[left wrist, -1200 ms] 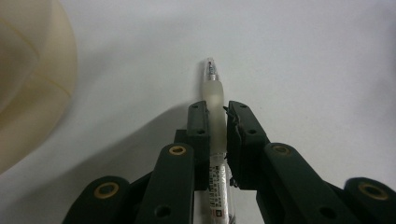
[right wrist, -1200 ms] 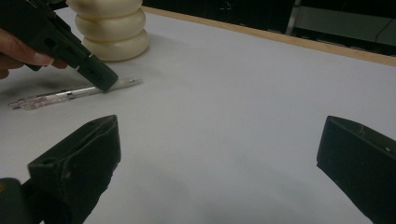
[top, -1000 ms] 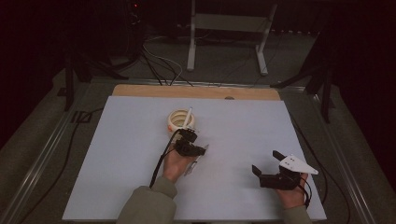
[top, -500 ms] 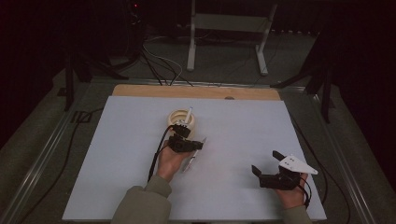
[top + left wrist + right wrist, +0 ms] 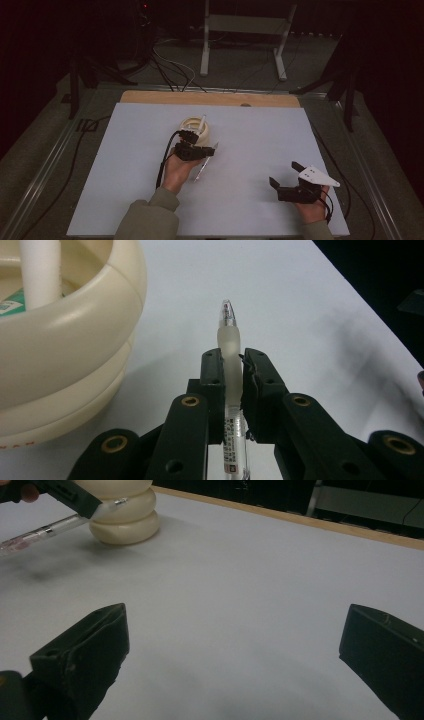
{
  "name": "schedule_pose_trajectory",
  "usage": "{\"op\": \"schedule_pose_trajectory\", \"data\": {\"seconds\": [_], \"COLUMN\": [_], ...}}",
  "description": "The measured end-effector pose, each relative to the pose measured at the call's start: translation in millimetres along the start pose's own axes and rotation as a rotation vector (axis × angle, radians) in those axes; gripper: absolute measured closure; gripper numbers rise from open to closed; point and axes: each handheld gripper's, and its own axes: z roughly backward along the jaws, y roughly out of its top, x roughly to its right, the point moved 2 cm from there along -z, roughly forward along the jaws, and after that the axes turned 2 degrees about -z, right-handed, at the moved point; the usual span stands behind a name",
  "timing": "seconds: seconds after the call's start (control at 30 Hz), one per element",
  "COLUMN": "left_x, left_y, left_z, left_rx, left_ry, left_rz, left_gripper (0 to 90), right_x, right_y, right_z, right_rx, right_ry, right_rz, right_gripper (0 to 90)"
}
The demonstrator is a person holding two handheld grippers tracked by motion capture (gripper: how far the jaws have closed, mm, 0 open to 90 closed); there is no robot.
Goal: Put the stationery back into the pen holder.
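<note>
Looking down from the high view, the left gripper [image 5: 196, 148] sits just beside the cream holder [image 5: 196, 131], its jaws clamped on a clear pen [image 5: 202, 167] slanting toward the person. In the left gripper view the pen [image 5: 231, 347] runs straight ahead between the pads, tip forward, beside the holder [image 5: 65, 335]. From the right gripper view, the right gripper [image 5: 235, 652] gapes wide, empty, over the white table [image 5: 260, 580]; the pen [image 5: 50, 529] points at the holder [image 5: 127, 512].

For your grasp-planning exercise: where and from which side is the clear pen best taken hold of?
Across the pen's frosted grip section near the tip, as the left tool does: jaws on either side of the thin round barrel, square to its length. That probably leaves the tip free to point into the cream holder.
</note>
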Motion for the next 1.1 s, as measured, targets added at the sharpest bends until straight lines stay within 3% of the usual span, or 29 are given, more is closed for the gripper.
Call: {"op": "schedule_pose_trajectory", "data": {"seconds": [1.1], "left_x": [-0.1], "left_y": [20.4], "left_z": [36.8], "left_rx": [0.101], "left_ry": [0.009], "left_rz": [-0.003], "left_gripper": [80.9], "right_x": [-0.3], "right_y": [-0.2], "right_z": [-0.3], "right_rx": [-0.002], "right_ry": [0.002], "right_rz": [0.000], "right_gripper": [0.0]}}
